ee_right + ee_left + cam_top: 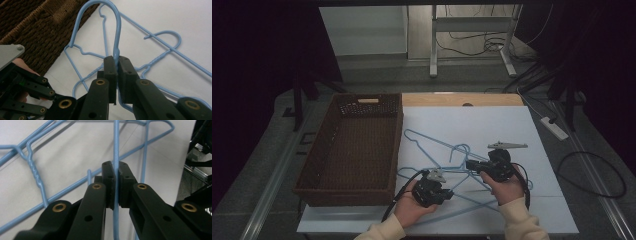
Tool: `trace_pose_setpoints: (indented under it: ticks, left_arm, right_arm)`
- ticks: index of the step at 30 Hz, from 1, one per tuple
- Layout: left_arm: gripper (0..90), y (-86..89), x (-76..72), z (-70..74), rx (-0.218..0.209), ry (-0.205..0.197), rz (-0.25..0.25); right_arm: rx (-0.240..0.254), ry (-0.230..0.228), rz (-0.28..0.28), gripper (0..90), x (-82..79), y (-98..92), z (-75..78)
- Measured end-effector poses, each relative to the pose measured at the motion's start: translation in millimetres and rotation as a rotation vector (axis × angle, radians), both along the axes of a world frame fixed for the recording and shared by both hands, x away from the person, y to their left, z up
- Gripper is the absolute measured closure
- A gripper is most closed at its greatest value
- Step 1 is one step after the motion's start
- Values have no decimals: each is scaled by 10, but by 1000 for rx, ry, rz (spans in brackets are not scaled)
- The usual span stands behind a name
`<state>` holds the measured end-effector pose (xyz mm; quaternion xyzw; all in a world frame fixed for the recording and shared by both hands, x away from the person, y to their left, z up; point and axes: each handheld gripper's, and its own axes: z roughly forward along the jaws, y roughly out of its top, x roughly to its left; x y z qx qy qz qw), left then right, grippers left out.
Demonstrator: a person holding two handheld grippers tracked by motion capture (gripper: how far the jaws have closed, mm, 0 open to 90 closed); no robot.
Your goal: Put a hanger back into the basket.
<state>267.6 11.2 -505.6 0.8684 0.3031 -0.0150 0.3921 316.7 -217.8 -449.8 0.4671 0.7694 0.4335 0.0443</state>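
Dim high view, brighter close-ups, soft shadows

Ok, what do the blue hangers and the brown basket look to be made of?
Hangers: thin metal wire, apparently with a glossy light-blue coating; the twisted neck below the hook suggests bent wire. The left gripper and right gripper are each shut on a strand.
Basket: dark brown woven wicker or rattan-like fibre, matte; the weave shows, though it could be synthetic.

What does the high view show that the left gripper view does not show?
High view: the brown wicker basket, both hands, the right gripper and the floor cables. Left gripper view: the left gripper shut on one wire of a blue hanger, and a twisted hanger neck. Both: the blue hangers on the white table.
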Motion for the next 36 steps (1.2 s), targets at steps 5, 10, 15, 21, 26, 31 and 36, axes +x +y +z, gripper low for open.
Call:
trace_pose_setpoints:
  ticks: [5,10,15,21,26,31,36]
  left_arm:
    - [863,15,-10,21,-18,2,-11]
    - [864,27,-42,55,-40,-4,-25]
    - [865,44,-89,125,-72,-7,-45]
    - [866,109,-159,247,-114,-10,-72]
    - [866,192,-200,376,-142,-6,-79]
    - [866,307,-200,501,-165,-14,-61]
    - [866,462,-188,642,-167,-29,-35]
  right_arm:
    - [16,-19,0,837,-48,-23,37]
    - [53,-95,-3,638,-131,-106,103]
    - [65,-210,12,448,-228,-286,129]
    - [96,-284,-20,412,-335,-552,154]
    - [99,-303,-44,407,-355,-685,179]
    - [113,-336,-73,412,-365,-770,194]
    - [114,-362,-89,413,-386,-807,215]
